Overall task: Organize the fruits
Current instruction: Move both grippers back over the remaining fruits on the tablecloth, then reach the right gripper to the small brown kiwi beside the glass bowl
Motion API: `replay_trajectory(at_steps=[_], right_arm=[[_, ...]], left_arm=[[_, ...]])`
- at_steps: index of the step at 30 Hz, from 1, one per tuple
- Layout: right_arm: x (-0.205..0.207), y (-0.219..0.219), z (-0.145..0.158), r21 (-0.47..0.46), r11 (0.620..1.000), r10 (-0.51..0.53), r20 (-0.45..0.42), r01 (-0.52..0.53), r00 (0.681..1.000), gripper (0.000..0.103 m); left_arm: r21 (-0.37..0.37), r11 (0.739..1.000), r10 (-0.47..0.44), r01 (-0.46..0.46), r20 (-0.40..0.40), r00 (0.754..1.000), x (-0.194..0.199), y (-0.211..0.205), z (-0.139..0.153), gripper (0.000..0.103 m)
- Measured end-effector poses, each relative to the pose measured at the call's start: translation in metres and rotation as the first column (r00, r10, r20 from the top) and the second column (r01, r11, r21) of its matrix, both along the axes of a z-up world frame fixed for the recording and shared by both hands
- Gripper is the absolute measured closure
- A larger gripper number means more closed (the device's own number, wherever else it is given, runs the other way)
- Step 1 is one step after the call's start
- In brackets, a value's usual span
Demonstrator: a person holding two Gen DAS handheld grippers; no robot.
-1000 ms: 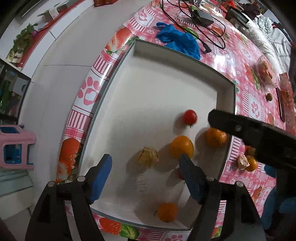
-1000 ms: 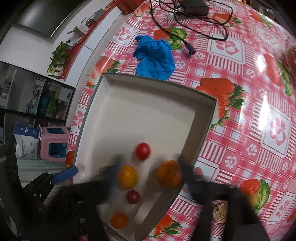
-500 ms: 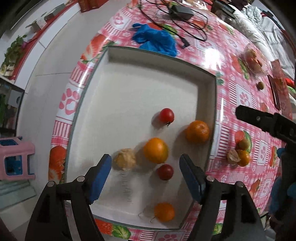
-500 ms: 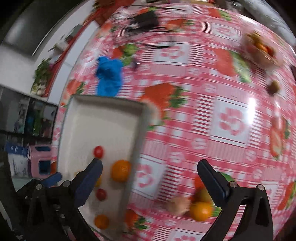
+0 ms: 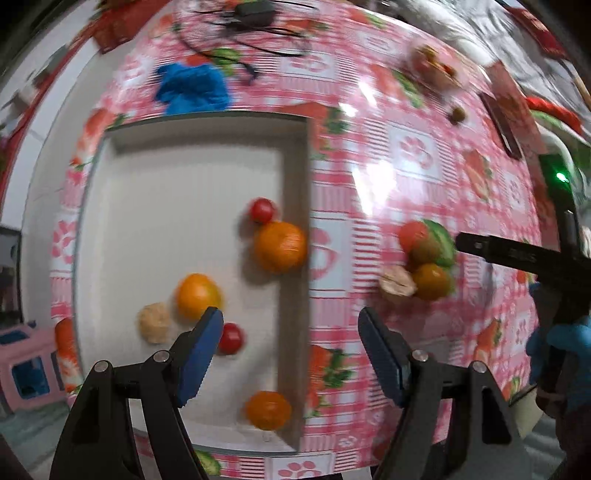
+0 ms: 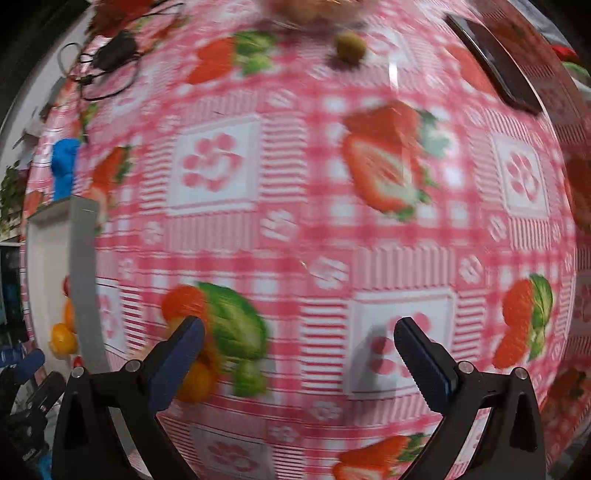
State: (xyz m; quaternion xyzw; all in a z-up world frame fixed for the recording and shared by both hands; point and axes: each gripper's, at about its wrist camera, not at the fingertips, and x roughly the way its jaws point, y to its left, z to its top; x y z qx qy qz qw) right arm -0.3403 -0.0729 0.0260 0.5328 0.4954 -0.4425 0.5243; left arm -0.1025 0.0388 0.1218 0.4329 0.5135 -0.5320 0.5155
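With both tongs spread and empty, the right tongs (image 6: pixel 295 350) should centre over the orange fruit (image 6: pixel 194 380) at lower left before pinching gently, the left tongs (image 5: pixel 290 347) clear of the tray (image 5: pixel 295 258).

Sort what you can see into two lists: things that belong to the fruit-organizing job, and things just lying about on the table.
Job: white tray holding tangerines and cherry tomatoes; loose fruit cluster on the tablecloth.

Lying about: blue glove, black cables, dark phone-like slab.
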Motion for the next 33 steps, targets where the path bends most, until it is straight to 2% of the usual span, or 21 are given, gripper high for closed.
replay_trajectory(at_steps=[4, 11, 15, 20, 29, 33], right_arm=[[-0.016, 0.007, -0.008, 0.022, 1.0, -0.002, -0.026, 0.002, 1.0, 0.0], [-0.042, 0.02, -0.017, 0.039, 0.999, 0.003, -0.063, -0.001, 0.998, 0.0], [-0.046, 0.027, -0.02, 0.023, 0.999, 0.052, -0.095, -0.05, 0.994, 0.0], [-0.048, 0.024, -0.02, 0.009, 0.998, 0.055, -0.093, -0.055, 0.994, 0.0], [-0.041, 0.03, -0.015, -0.026, 0.997, 0.071, -0.094, -0.074, 0.993, 0.0], [-0.041, 0.03, -0.014, -0.04, 0.996, 0.074, -0.094, -0.078, 0.993, 0.0]], left_arm=[[0.017, 0.996, -0.09, 0.091, -0.04, 0.995, -0.033, -0.005, -0.004, 0.024], [0.067, 0.984, -0.157, 0.162, -0.069, 0.985, -0.074, -0.012, -0.027, 0.024], [0.068, 0.985, -0.155, 0.156, -0.027, 0.988, -0.081, -0.016, -0.038, 0.024], [0.079, 0.988, -0.133, 0.132, 0.007, 0.991, -0.077, -0.024, -0.05, 0.024], [0.065, 0.986, -0.155, 0.154, 0.021, 0.988, -0.09, -0.039, -0.058, 0.025], [0.081, 0.984, -0.166, 0.162, 0.05, 0.985, -0.104, -0.043, -0.068, 0.036]])
